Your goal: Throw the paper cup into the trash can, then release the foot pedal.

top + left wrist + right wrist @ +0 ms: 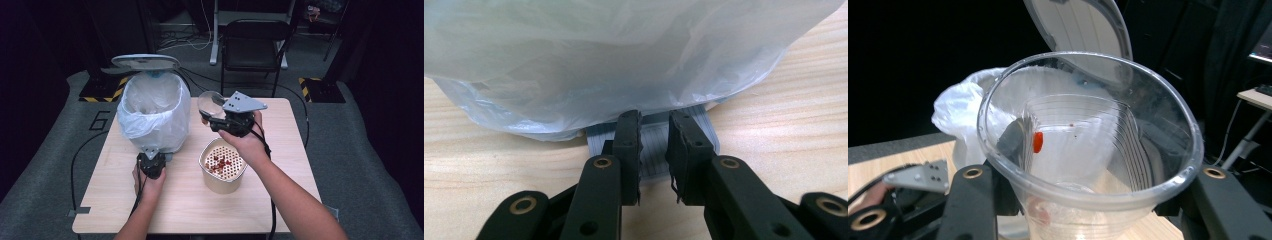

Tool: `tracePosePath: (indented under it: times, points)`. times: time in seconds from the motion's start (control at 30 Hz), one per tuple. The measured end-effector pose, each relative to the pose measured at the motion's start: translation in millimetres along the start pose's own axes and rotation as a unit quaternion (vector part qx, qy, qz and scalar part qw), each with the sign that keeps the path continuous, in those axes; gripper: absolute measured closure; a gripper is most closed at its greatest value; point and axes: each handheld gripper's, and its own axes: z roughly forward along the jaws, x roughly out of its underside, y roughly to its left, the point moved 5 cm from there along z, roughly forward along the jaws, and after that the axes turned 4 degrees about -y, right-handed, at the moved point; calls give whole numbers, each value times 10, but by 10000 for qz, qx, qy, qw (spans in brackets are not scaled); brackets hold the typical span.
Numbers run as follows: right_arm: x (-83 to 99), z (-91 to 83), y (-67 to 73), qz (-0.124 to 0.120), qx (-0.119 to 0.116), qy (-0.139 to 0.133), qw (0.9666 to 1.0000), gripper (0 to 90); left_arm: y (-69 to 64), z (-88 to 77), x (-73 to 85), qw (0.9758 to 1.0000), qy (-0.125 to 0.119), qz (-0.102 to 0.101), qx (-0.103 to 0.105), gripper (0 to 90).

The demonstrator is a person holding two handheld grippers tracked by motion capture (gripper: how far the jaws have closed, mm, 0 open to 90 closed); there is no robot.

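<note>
A: What is the person working on right now?

B: The right gripper (216, 116) is clamping a clear plastic cup (1088, 150) and holding it up just beside the open pedal bin (155, 107), above the table (125, 200). One red bit (1038, 142) is clinging to the cup's inner wall.

A: And the left gripper (151, 159)?

B: It is resting at the foot of the bin, its jaws drawn close together around the grey pedal (651, 150), under the white liner bag (599, 60). The lid (145, 61) is standing open.

A: So which step is this?

B: I judge that the cup is heading for the bin. The strainer tub (223, 167) with red pieces (220, 162) is sitting near the bin, below the cup.

A: What does the next move call for?

B: Probably carrying the cup over the bin's mouth while the pedal is being kept down, then letting go.
</note>
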Motion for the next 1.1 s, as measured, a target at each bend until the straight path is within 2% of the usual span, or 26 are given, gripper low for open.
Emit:
tracePosePath:
  times: [0.13, 0.2, 0.53, 0.77, 0.83, 0.87, 1.1]
  points:
    - [-92, 97, 53, 15, -92, 2, 10000, 452, -2, 2, 0, 10000, -6, -6, -27, 756]
    - [-150, 158, 86, 12, -123, 40, 9999, 452, 21, -13, -4, 9998, 66, 154, -74, 756]
    - [-347, 475, 173, 309, -277, 79, 9991, 452, 24, -11, -5, 9999, 38, 146, -60, 756]
    - [-418, 749, 273, 260, -421, 207, 9986, 451, 29, -12, -6, 9999, 49, 126, -61, 756]
    - [-425, 781, 282, 267, -438, 209, 9985, 452, 28, -13, -6, 9999, 48, 122, -56, 756]
    - [-444, 872, 308, 241, -470, 257, 9983, 451, 29, -14, -5, 9999, 54, 128, -57, 756]
    - [-493, 1105, 376, 314, -513, 430, 9973, 450, 27, -12, -6, 9999, 45, 124, -61, 756]
